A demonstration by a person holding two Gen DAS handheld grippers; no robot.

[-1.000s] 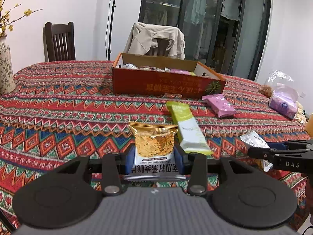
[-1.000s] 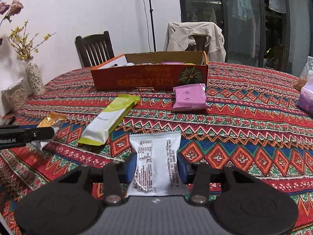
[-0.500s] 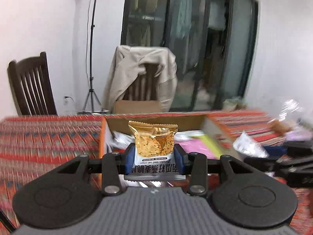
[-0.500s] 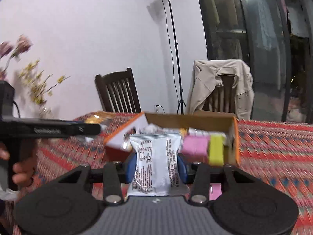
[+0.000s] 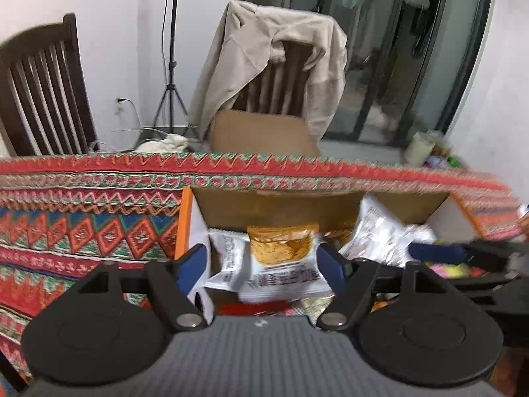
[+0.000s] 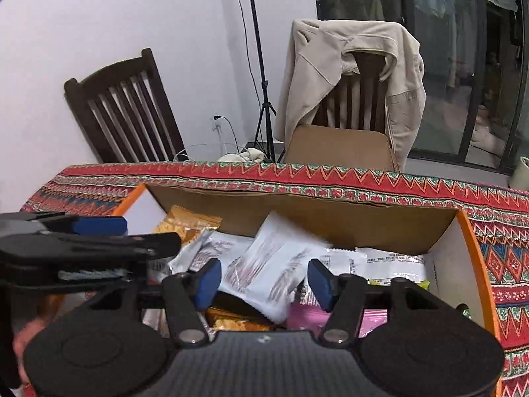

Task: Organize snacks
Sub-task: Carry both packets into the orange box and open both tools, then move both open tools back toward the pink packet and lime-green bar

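Both grippers hang over the open cardboard snack box (image 5: 274, 205) (image 6: 297, 211), which has an orange rim and holds several packets. My left gripper (image 5: 263, 266) is opening its jaws. The gold-and-white snack packet (image 5: 281, 254) sits loose between them, clear of the blue pads (image 5: 195, 264), above the box's contents. My right gripper (image 6: 264, 279) is also opening. The white packet (image 6: 274, 264) lies blurred and tilted between its spread pads (image 6: 319, 279), touching neither. Each gripper shows in the other's view, the left gripper (image 6: 132, 236) at the left and the right gripper (image 5: 463, 254) at the right.
The box stands near the far edge of the red patterned tablecloth (image 5: 82, 231). Beyond it are a dark wooden chair (image 6: 125, 112), a chair draped with a beige jacket (image 6: 347, 76) and a light-stand tripod (image 6: 261, 106). A hand (image 6: 23, 337) holds the left gripper.
Both grippers travelled forward from the near table to above the box. Their jaws, shut on the packets before, have spread, and both packets are let go.
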